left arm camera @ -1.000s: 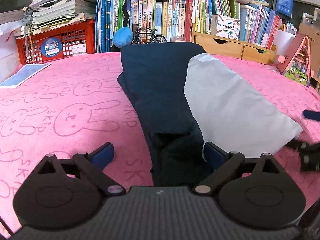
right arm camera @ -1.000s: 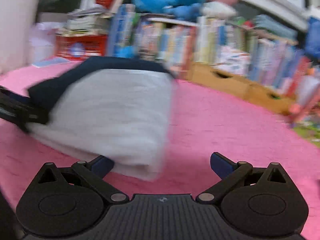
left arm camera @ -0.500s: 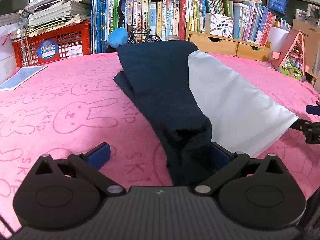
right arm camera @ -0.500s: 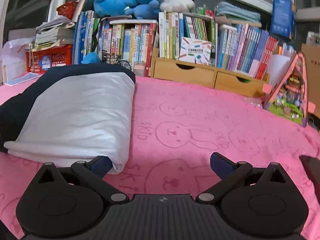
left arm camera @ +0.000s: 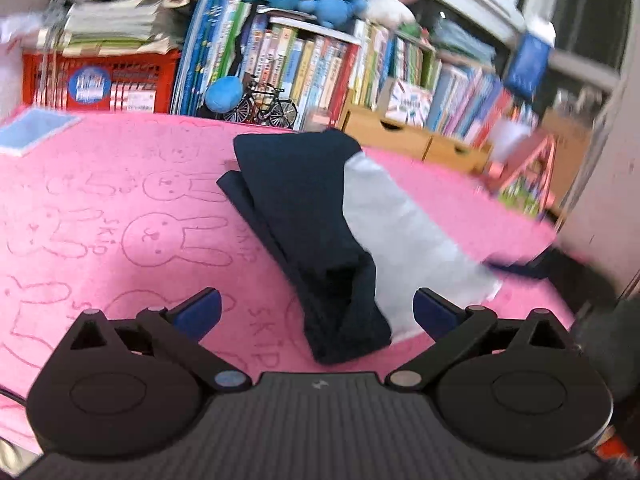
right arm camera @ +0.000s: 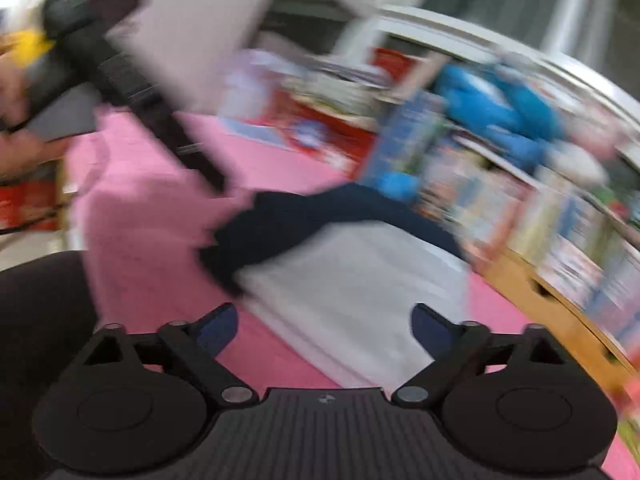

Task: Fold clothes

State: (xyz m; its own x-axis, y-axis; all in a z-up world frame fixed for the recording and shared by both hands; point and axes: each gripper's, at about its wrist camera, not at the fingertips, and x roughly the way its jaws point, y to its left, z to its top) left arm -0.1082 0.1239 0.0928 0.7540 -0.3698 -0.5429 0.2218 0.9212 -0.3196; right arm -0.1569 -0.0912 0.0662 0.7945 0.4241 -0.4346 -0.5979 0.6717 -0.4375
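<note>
Backing both tongs, left (left arm camera: 316,308) and right (right arm camera: 325,326), off the folded garment (left arm camera: 320,240), both apart and empty, the right just narrowing. Fold looks done; next I'd judge squaring it on the tabletop (left arm camera: 120,208).

The pink terry cloth w/ outlined rabbits (left arm camera: 120,208) over the tabletop carried the printed word "SKIP", readable beside a rabbit and again near the front edge. Book spines and the round blue sticker on the red plastic crate (left arm camera: 100,80) were too blurred to read.
</note>
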